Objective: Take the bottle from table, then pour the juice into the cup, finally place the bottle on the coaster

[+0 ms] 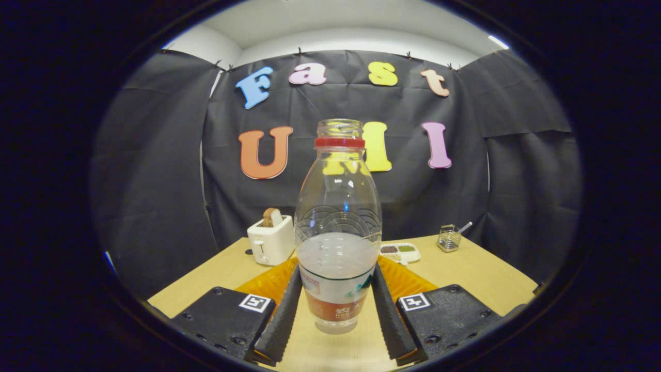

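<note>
A clear plastic bottle (338, 227) stands upright between my fingers, with an open mouth, a red neck ring and cloudy pale juice filling its lower half. My gripper (335, 274) is shut on it: both fingers (281, 320) press on the labelled lower part from left and right. Just behind the bottle and beyond the fingertips, an orange ribbed coaster (408, 281) lies on the wooden table (480, 274). The bottle hides the coaster's middle. Whether the bottle's base rests on the table or hangs just above it, I cannot tell.
A white toaster (270, 240) with a slice of bread in it stands at the back left. A small white tray (400, 251) of foods lies behind the coaster. At the back right stands a wire basket (449, 238).
</note>
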